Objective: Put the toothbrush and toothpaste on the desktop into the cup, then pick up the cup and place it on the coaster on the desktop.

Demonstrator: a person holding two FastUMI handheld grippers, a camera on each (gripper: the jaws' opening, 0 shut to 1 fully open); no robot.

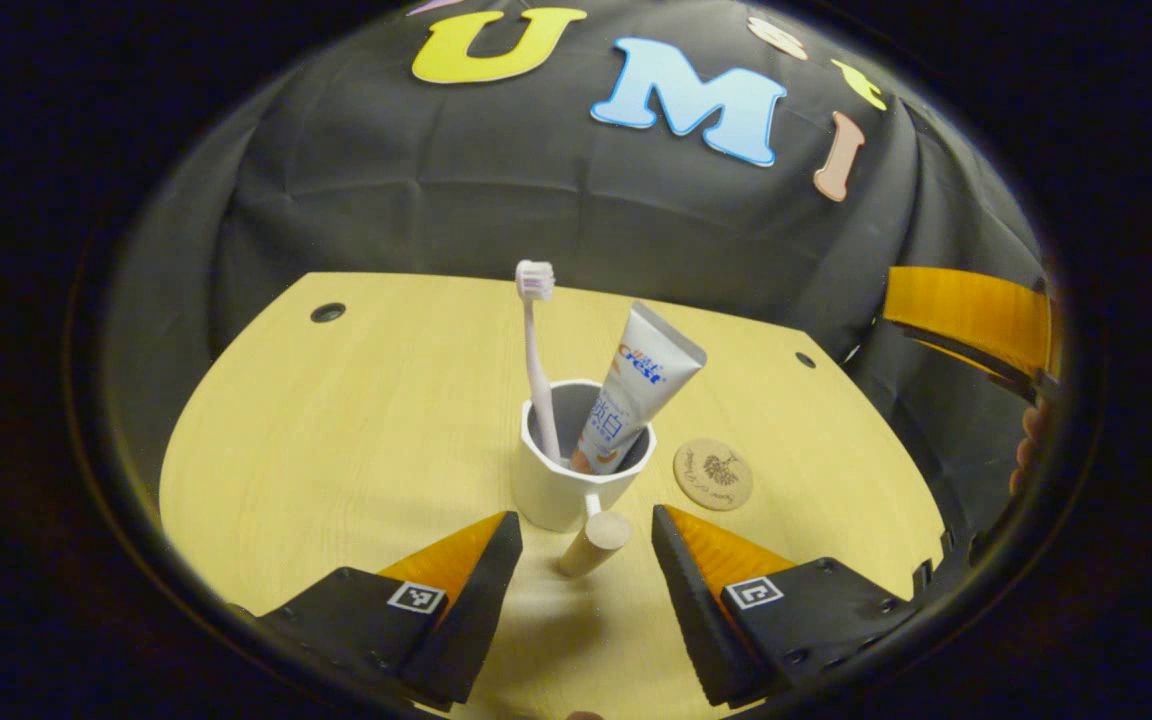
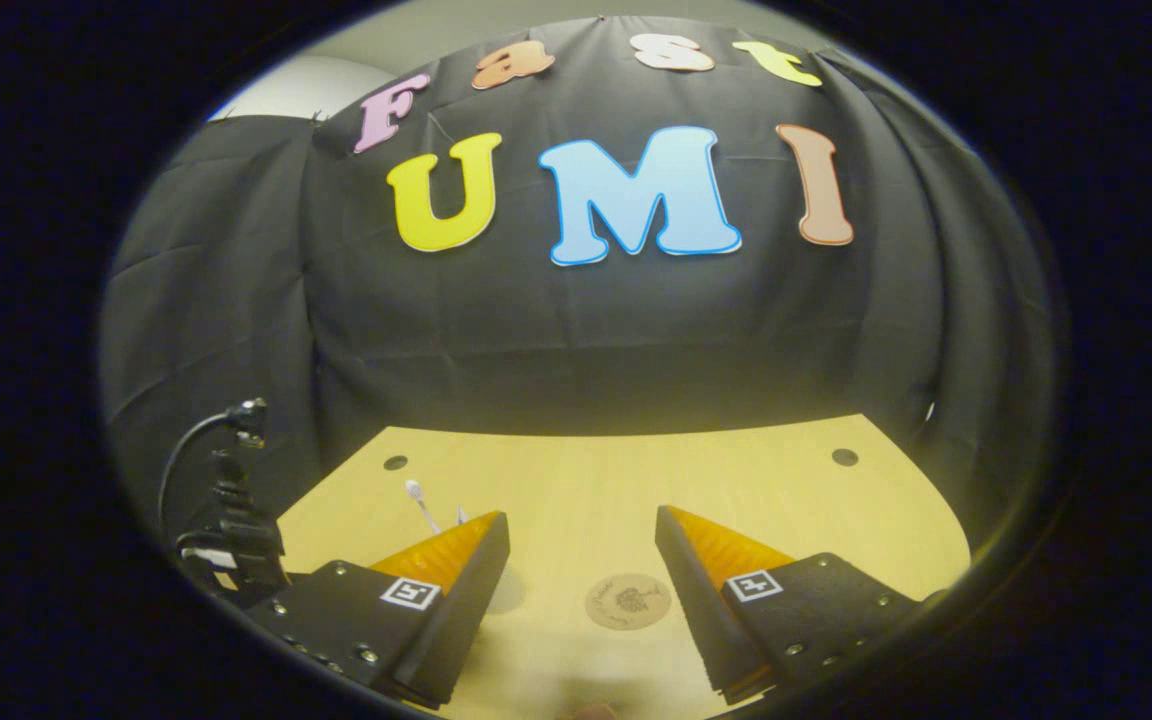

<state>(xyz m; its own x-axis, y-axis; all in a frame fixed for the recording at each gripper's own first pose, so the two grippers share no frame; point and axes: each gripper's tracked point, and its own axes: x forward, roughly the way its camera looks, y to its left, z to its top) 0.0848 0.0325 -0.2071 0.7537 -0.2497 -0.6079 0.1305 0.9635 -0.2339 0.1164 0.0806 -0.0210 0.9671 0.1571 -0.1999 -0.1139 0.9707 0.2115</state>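
**Left gripper view: cup loaded, handle framed by parted jaws**

Left gripper view: a white cup (image 1: pixel 576 480) is seen standing upright on the pale wooden counter (image 1: pixel 336 450), with a pink toothbrush (image 1: pixel 536 340) and a tube of toothpaste (image 1: pixel 636 385) held inside it, bristles and tube end raised above the rim. The cup's wooden handle (image 1: pixel 593 543) is pointed toward the camera and is framed between the jaws of the left gripper (image 1: pixel 586 530), which are spread apart and are not pressed on it. A round coaster (image 1: pixel 713 474) is laid flat just beside the cup, bare. Part of the other gripper is caught at the right edge.

In the right gripper view, the right gripper (image 2: pixel 582 528) is held above the counter with jaws released and nothing between them; the coaster (image 2: pixel 628 601) is seen below, and the toothbrush head (image 2: pixel 415 490) is glimpsed past one finger.
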